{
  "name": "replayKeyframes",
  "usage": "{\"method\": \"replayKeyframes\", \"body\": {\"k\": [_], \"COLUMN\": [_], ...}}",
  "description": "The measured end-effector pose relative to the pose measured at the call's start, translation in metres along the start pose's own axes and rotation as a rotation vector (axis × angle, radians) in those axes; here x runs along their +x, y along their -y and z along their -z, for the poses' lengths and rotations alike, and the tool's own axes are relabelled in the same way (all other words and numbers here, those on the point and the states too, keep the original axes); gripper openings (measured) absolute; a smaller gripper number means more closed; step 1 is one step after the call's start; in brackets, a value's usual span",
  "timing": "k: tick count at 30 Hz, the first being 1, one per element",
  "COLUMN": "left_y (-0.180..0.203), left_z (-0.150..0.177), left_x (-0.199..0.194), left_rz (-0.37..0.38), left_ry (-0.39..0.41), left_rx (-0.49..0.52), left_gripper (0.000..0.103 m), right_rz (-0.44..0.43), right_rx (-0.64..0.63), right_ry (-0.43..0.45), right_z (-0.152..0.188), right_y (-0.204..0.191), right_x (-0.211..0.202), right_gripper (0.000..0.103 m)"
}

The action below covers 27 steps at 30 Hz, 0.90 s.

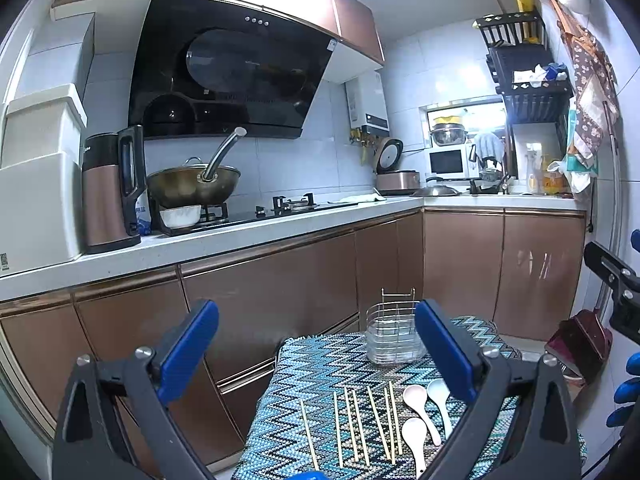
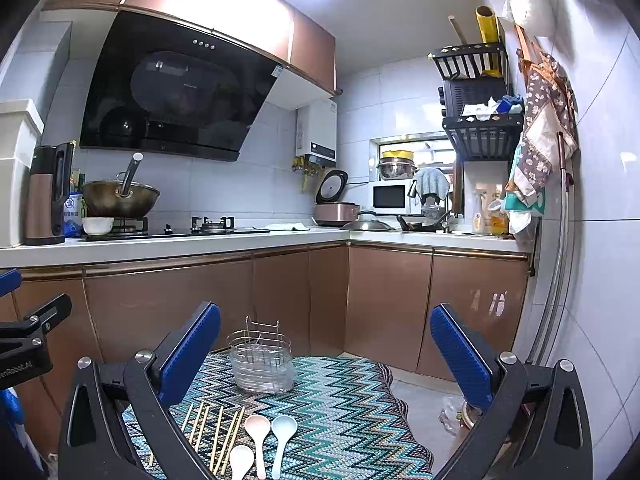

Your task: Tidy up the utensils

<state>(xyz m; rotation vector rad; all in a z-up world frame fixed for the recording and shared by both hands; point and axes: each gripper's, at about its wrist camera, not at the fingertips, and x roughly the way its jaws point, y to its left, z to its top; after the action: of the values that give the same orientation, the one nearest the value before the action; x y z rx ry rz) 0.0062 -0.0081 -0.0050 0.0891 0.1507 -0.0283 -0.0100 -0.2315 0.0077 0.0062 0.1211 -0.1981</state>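
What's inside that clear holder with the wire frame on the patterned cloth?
The clear plastic holder with wire frame looks empty: only its wire dividers show through. Its floor is blurred, so something small could go unseen.

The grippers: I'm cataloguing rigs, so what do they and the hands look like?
Both the left gripper and right gripper have black angular linkage arms with silver screws and ribbed blue finger pads. White lettering marks the left gripper's body. The person wears blue gloves.
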Motion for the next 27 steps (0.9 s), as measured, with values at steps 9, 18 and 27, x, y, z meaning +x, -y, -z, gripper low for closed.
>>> {"method": "replayKeyframes", "body": {"k": [9,18,27], "left_y": [0.003,0.005,0.006], "left_z": [0.001,0.002,-0.004], "left_x": [-0.001,0.005,0.011], "left_rz": [0.018,0.029,0.028], "left_ry": [0.016,0.025,0.020], "left_rx": [0.003,0.000,-0.019], "left_gripper": [0.099,0.099,0.099], "right_rz": [0.000,0.009,0.001], "right_rx": [-0.006,-0.017,-0.035], "right_ry": [-0.004,0.006,0.014], "right_z": [0.001,0.001,-0.006], "right_y": [0.001,0.000,-0.002], "right_x": [0.003,0.008,0.014], "right_gripper": [0.103,0.103,0.103]}}
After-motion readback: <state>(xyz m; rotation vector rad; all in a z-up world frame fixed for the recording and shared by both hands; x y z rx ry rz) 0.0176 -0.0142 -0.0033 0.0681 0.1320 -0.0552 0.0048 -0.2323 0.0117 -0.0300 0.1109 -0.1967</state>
